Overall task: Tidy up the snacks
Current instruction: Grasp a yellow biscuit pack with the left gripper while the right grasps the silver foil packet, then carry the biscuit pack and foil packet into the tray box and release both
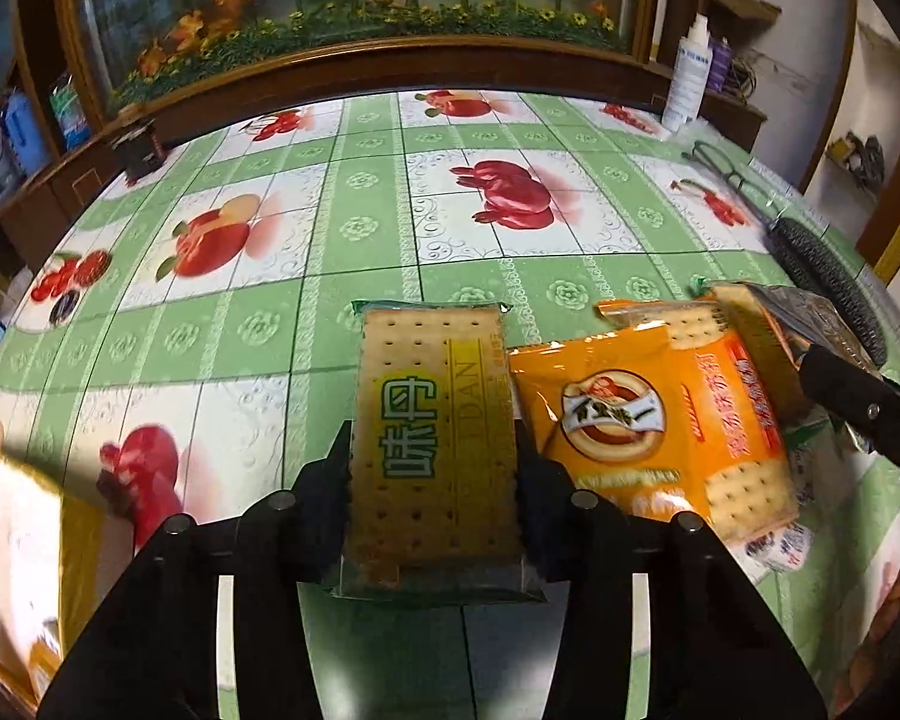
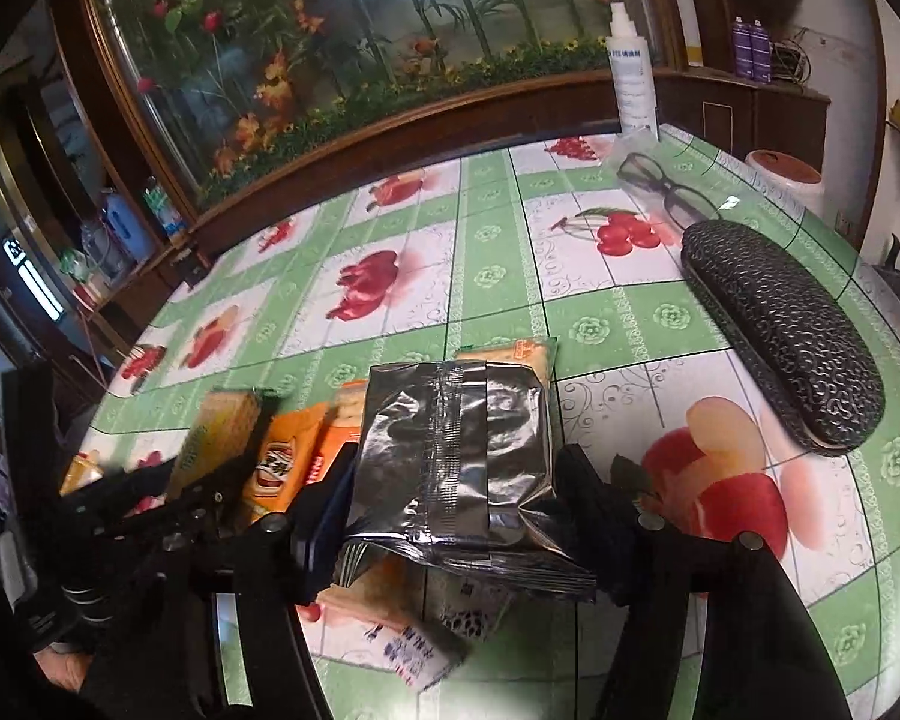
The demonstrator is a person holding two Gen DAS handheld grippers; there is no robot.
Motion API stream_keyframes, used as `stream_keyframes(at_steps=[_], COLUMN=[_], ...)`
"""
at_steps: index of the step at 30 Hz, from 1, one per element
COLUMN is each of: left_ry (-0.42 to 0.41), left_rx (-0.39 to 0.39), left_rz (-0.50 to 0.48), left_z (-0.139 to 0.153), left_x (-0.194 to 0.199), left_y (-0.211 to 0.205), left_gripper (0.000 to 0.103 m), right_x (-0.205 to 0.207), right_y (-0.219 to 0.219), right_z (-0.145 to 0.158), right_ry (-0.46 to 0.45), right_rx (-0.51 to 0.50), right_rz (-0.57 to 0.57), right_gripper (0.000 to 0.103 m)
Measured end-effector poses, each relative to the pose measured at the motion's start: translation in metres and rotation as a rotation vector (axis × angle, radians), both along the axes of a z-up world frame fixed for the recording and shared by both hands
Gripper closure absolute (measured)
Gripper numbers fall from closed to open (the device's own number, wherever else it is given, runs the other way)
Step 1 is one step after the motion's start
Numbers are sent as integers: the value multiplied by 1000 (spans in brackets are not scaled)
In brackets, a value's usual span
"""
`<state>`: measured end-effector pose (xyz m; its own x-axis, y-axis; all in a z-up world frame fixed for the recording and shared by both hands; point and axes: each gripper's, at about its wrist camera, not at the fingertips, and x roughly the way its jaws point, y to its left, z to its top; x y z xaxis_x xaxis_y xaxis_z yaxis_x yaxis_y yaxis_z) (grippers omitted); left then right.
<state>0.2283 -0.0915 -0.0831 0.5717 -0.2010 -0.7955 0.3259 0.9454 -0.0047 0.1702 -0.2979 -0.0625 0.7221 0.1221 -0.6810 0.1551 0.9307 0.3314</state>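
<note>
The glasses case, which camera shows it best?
The right wrist view: the whole black patterned glasses case lies in plain sight beside the eyeglasses. The left wrist view catches only part of it, squeezed at the right edge.

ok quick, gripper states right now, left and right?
Left gripper: closed on the green cracker packet.
Right gripper: closed on the silver foil packet.
</note>
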Motion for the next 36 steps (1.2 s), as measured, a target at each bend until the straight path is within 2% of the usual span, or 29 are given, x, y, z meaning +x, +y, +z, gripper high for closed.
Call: stream_keyframes(at_steps=[8, 14, 17, 20, 23, 27, 36], left_ry=[-77, -118, -135, -153, -184, -219, -212], left_rx=[-128, -157, -159, -150, -123, -61, -55], left_rz=[29, 96, 161, 211, 266, 328, 426], left_z=[42, 61, 66, 70, 76, 78, 65], left_x=[-64, -108, -124, -134, -145, -153, -159], left_y=[43, 83, 108, 129, 149, 170, 223], left_gripper=[59, 59, 59, 58, 58, 58, 58], right_x=[-53, -82, -90, -93, -94, -93, -79], right_y=[5, 33, 47, 67, 83, 109, 190], right_z=[32, 44, 44, 49, 50, 55, 59], right_ry=[-119, -166, -179, -187, -185, -183, -154], right_rx=[96, 179, 264, 271, 323, 336, 322], right_rz=[50, 143, 204, 255, 302, 364, 520], right_gripper=[36, 37, 37, 37, 37, 37, 37])
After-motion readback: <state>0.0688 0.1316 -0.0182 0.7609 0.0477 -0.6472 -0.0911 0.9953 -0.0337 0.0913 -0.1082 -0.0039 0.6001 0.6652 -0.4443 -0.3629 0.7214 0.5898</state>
